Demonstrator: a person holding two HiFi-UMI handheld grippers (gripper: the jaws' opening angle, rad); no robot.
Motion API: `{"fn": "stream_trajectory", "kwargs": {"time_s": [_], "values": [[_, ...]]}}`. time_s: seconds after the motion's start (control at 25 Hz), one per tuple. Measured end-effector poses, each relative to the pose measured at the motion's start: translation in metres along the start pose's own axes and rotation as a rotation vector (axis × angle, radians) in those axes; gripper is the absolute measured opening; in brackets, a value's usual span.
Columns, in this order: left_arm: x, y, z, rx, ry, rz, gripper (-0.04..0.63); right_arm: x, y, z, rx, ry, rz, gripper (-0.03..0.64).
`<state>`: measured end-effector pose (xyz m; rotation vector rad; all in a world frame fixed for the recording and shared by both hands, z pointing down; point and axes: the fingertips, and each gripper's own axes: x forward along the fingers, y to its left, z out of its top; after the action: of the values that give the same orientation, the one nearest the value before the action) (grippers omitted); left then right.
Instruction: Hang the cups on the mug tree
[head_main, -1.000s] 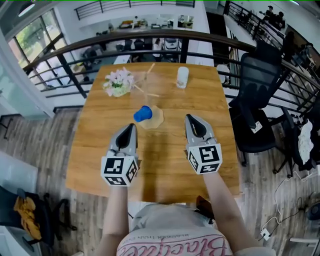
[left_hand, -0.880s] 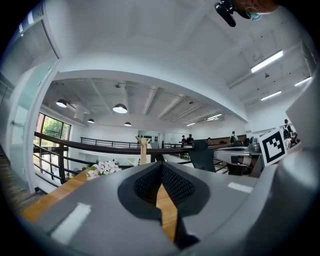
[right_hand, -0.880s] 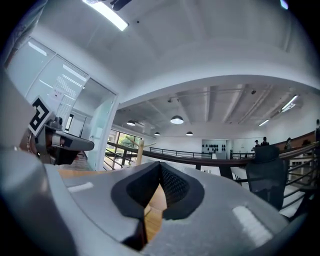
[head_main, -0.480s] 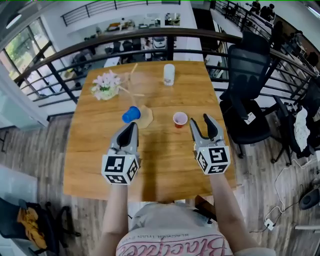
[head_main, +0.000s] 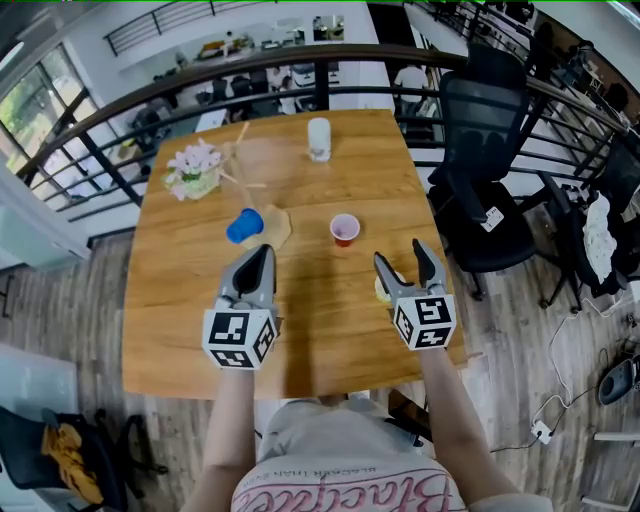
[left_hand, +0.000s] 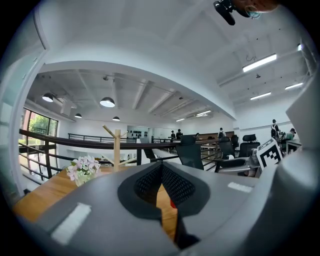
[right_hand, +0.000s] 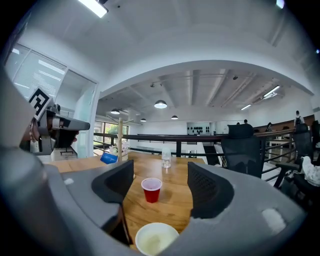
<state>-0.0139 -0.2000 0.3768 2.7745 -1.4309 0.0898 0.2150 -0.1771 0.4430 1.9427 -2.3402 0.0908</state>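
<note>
Right gripper (head_main: 401, 252): jaws wide, just opening, pale round cup (right_hand: 156, 240) low between them; small red plastic cup (right_hand: 151, 190) ahead. Left gripper (head_main: 260, 252): jaws together.

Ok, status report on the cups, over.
Left tongs shut, empty. Right tongs just been opening, pale cup low between them, ungripped. Red cup upright ahead; blue cup at mug tree. Nothing in the way.

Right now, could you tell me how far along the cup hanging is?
Done: the blue cup appears to hang on the mug tree. In hand: nothing. The right gripper, whose jaws have just been opening, is above a pale cup. The left gripper is shut and empty. Left: the pale cup, red cup and clear cup stand on the table.
</note>
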Motion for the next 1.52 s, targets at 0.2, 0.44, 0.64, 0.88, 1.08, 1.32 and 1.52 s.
{"fn": "stream_trajectory", "kwargs": {"time_s": [0.2, 0.44, 0.64, 0.88, 1.08, 1.32, 1.52], "values": [[0.001, -0.009, -0.011, -0.006, 0.029, -0.008, 0.012, -0.009, -0.002, -0.033, 0.023, 0.072, 0.002, 0.341], [0.004, -0.016, -0.028, -0.024, 0.066, -0.016, 0.012, -0.016, 0.001, -0.065, 0.048, 0.143, 0.015, 0.352], [0.005, -0.024, -0.042, -0.033, 0.098, -0.026, 0.011, -0.026, 0.004, -0.096, 0.067, 0.216, 0.018, 0.36], [0.0, -0.029, -0.07, -0.05, 0.155, -0.022, 0.012, -0.038, 0.008, -0.134, 0.096, 0.3, 0.018, 0.36], [-0.005, -0.028, -0.084, -0.064, 0.182, -0.007, 0.011, -0.038, 0.011, -0.16, 0.101, 0.369, 0.032, 0.359], [-0.009, -0.023, -0.094, -0.08, 0.197, 0.012, 0.012, -0.031, 0.002, -0.181, 0.085, 0.421, 0.007, 0.351], [-0.015, -0.016, -0.096, -0.1, 0.197, 0.029, 0.012, -0.02, -0.002, -0.178, 0.071, 0.414, 0.009, 0.348]]}}
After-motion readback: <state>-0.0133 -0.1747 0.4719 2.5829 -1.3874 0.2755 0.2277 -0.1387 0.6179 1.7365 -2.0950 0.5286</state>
